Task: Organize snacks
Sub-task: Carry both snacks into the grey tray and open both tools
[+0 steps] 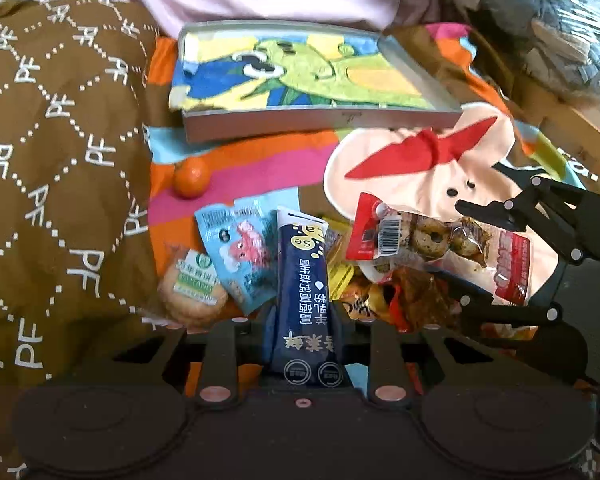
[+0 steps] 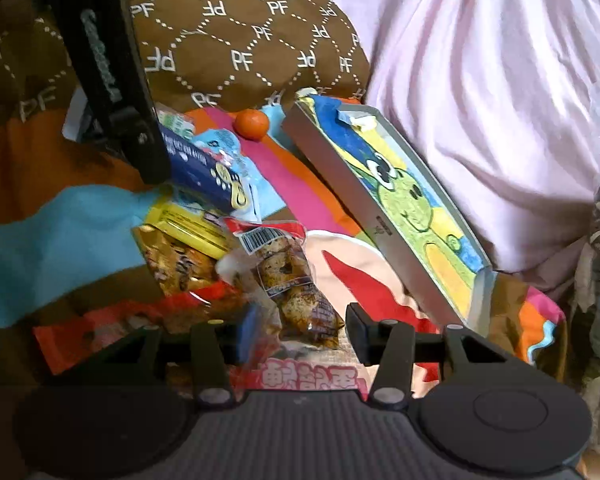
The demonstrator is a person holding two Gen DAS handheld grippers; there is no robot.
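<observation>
Left wrist view: the left gripper (image 1: 302, 334) is clamping a blue sachet (image 1: 302, 280), jaws nearly closed on it, above the snack pile (image 1: 380, 292). The tray (image 1: 300, 120) is lying empty beyond.

Right wrist view: the right gripper (image 2: 300, 338) is gripping a clear red packet (image 2: 296, 292), jaws part open. Judged step: pick-up; next, carrying both to the tray.

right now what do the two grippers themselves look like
Both are black plastic. The left gripper has linkage bars with pale pink rivets and two round discs on its body. The right gripper has a ribbed grey body, silver rivets, one blue finger pad and one black. No sleeves or cables show.
</observation>
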